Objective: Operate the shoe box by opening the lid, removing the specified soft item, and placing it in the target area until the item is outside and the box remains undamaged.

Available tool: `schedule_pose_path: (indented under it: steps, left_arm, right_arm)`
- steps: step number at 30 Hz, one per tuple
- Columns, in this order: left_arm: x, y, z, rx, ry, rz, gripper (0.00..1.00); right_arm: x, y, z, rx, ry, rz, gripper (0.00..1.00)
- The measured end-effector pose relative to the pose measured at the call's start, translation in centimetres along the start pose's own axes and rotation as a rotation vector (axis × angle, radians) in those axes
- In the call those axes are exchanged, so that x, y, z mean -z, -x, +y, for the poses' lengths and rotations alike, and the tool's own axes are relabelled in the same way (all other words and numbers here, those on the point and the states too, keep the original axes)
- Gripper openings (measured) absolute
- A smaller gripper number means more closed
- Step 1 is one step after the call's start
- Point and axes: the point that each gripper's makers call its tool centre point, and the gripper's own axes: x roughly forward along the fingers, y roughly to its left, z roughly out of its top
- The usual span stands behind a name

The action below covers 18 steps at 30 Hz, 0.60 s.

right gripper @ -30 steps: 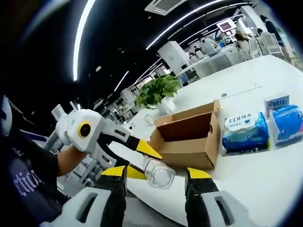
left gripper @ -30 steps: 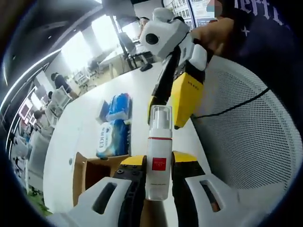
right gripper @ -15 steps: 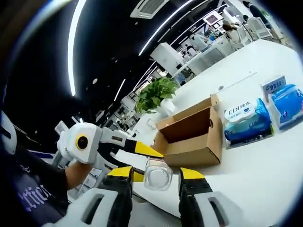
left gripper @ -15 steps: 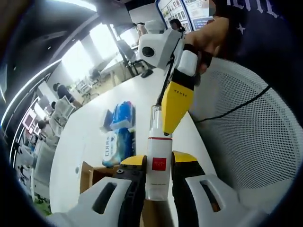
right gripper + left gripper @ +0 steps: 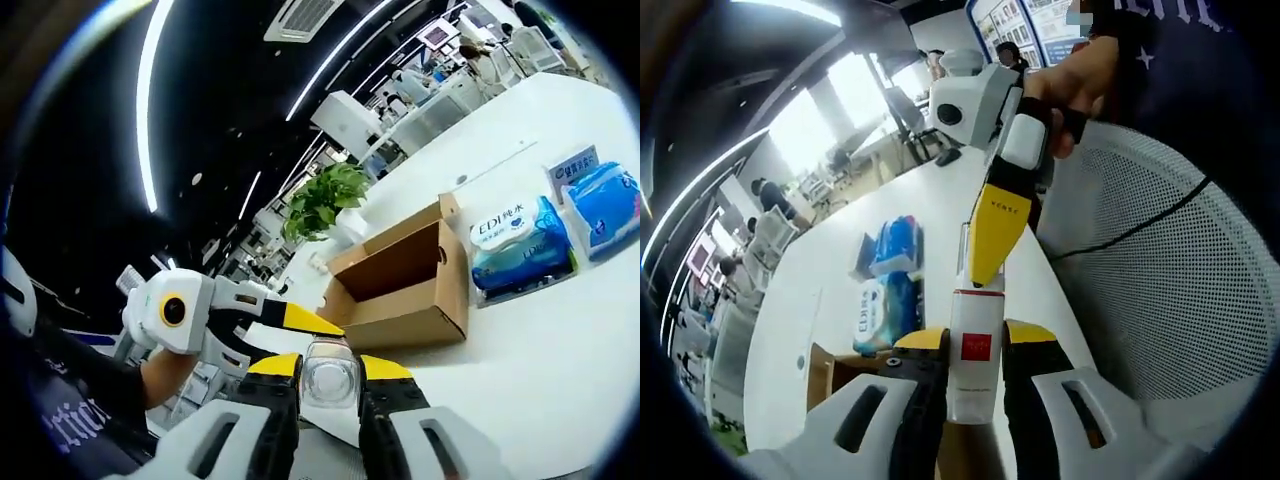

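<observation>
In the left gripper view the left gripper (image 5: 976,372) pinches a white pump bottle (image 5: 975,352) upright, the right gripper (image 5: 985,262) clamped around its clear cap, while right of them in the right gripper view the open cardboard shoe box (image 5: 405,285) lies on the white table (image 5: 560,340) beside wipe packs (image 5: 522,245).

An open-plan office, large and brightly lit.

Long strip lights (image 5: 330,65) run across a dark ceiling with an air vent (image 5: 305,15) set in it; a wide white table (image 5: 560,330) stretches out in front, with rows of desks (image 5: 440,110) and seated people (image 5: 768,190) behind it; a leafy potted plant (image 5: 322,200) stands at the table's far edge; a screen (image 5: 445,32) hangs up high; big windows (image 5: 830,100) let in daylight; a white mesh chair back (image 5: 1160,270) sits close by; posters (image 5: 1025,15) line a far wall.
</observation>
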Motion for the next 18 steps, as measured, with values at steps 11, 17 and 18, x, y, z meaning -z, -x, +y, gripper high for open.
schedule_pose_path:
  steps: [11, 17, 18]
  left_arm:
    - [0.28, -0.48, -0.06, -0.007, -0.012, 0.008, 0.20]
    - [0.23, -0.72, 0.10, -0.012, -0.008, -0.001, 0.21]
    - [0.21, -0.76, 0.15, -0.014, -0.004, -0.003, 0.21]
  right_arm:
    - [0.36, -0.05, -0.42, 0.043, 0.025, 0.020, 0.16]
    - [0.25, 0.06, -0.60, 0.058, 0.010, 0.024, 0.16]
    - [0.11, 0.09, -0.68, 0.059, 0.003, 0.021, 0.16]
